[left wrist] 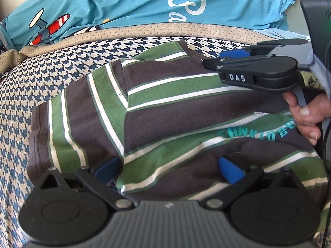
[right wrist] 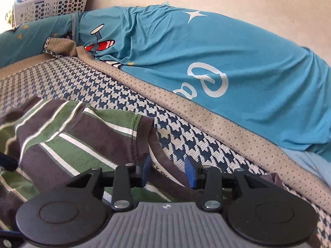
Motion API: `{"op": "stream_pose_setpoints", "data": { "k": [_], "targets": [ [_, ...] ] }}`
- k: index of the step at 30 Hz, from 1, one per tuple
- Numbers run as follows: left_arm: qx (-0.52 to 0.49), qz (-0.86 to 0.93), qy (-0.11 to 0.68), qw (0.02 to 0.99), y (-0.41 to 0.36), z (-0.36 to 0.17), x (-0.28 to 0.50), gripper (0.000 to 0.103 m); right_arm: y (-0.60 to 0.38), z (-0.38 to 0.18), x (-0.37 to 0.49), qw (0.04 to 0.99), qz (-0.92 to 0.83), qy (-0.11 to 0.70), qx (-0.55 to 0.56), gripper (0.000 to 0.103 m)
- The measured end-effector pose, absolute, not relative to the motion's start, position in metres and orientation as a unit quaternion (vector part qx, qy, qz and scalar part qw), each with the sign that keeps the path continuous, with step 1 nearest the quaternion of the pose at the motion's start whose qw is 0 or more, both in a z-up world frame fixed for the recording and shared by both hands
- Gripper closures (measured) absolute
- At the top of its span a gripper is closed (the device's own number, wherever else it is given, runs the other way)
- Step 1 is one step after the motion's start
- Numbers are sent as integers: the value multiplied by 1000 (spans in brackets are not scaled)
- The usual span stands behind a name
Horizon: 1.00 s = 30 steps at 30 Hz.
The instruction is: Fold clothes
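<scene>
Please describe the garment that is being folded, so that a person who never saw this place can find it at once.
Start from the houndstooth bed cover. In front of the long turquoise pillow printed with an aeroplane lies the striped shirt, with the left gripper and the right gripper at its edges. It alone has brown, green and white stripes, with teal letters printed on them.
</scene>
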<state>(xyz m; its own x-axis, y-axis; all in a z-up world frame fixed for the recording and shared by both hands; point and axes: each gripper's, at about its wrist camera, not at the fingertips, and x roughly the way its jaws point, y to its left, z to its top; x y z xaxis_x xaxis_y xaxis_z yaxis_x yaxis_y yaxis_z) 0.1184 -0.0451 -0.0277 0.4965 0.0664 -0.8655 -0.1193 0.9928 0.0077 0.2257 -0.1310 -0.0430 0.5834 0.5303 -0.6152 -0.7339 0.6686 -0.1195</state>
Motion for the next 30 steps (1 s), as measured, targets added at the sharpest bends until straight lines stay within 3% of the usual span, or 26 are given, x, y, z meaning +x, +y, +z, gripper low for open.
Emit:
{"op": "stream_pose_setpoints", "data": {
  "k": [10, 21, 30],
  "targets": [
    [-23, 55, 497, 866, -46, -28, 119, 0, -131, -46, 225, 863, 389, 273, -171, 91],
    [-20, 89, 476, 875, -42, -28, 136, 0, -120, -34, 225, 896, 351, 220, -162, 99],
    [-56, 127, 468, 873, -20, -33, 151, 0, -108, -40, 230, 919, 309, 196, -148, 99]
  ]
}}
